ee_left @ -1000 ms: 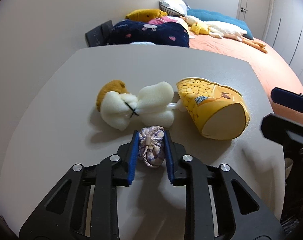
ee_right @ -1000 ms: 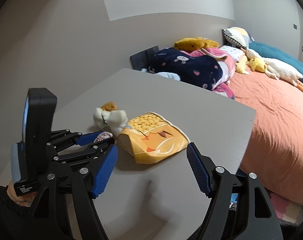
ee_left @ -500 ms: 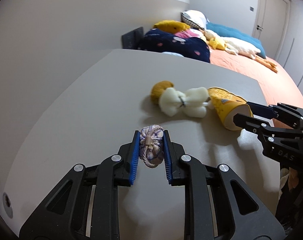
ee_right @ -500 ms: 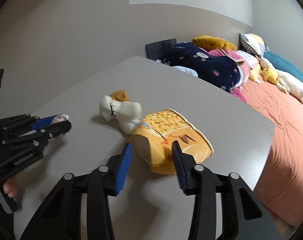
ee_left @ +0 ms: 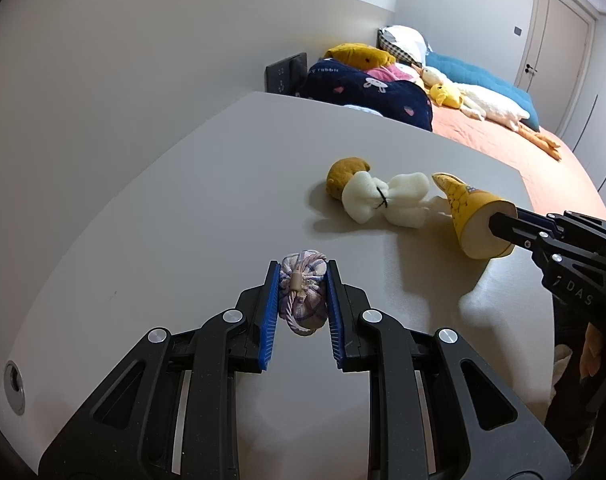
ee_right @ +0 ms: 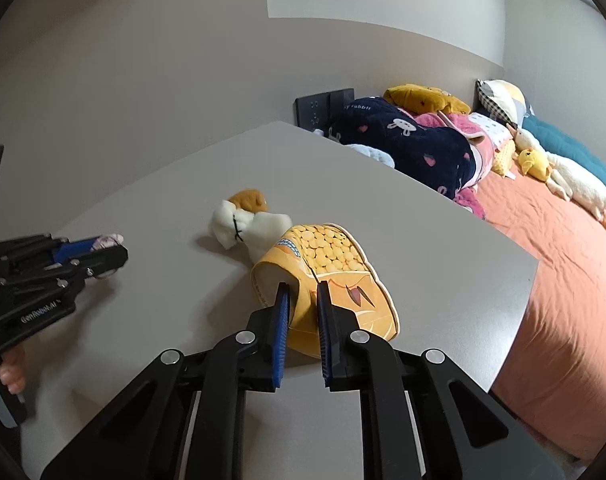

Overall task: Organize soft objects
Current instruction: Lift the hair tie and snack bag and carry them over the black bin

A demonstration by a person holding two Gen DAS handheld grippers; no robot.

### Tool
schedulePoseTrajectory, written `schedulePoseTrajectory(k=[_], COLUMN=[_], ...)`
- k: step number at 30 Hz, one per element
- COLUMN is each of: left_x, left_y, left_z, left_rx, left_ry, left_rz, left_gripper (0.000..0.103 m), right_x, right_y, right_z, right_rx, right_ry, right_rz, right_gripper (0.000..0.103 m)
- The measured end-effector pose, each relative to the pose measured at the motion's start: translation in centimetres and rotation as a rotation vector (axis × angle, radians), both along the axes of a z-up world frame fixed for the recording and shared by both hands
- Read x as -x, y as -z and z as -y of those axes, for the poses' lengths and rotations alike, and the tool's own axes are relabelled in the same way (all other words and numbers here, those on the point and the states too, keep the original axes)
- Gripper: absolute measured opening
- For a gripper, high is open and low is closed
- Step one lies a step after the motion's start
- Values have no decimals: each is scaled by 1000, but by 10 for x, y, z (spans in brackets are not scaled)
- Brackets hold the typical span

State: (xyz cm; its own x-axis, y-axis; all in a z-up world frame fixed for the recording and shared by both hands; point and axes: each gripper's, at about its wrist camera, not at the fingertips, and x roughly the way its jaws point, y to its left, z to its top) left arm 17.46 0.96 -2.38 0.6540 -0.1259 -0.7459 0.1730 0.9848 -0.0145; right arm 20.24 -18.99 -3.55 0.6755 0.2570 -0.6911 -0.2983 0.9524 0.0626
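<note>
**Right gripper closed in on the corn cushion while the pouch was carried off to the left**

A second earlier the right gripper [ee_right: 303, 292] had stood wide open, short of the yellow corn-print cushion [ee_right: 335, 264]. By this moment its jaws were closing around the cushion's near edge, the fabric pinched between the blue pads [ee_right: 282, 320]; the cushion itself lay on the grey bench [ee_right: 443, 260], touching the white-and-brown plush toy [ee_right: 243, 220] just beyond it.

The left gripper [ee_left: 302, 280] was clamped shut on the small striped drawstring pouch [ee_left: 303, 292], as it had been a second before. It had drawn away leftward from the other toys, so the plush toy and cushion, once just ahead of it, now sat well apart to its right.

For the tidying, that likely meant two soft things were in hand at once, with only the plush toy left loose on the bench. The bed [ee_right: 563, 280] beyond the bench's far right edge held more cushions and toys.
</note>
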Motion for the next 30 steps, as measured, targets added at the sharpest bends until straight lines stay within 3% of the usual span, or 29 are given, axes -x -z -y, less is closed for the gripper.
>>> schedulePoseTrajectory(k=[9, 30], left_x=[15, 74], left_y=[-14, -44], left_z=[2, 46], left_rx=[32, 48], left_ry=[5, 75], left_rz=[22, 65], left_gripper=[22, 22], right_x=[23, 105], right_y=[-19, -59], right_z=[16, 66], right_rx=[-96, -117], right_ry=[49, 130], right_rz=[5, 77], right_gripper=[15, 15])
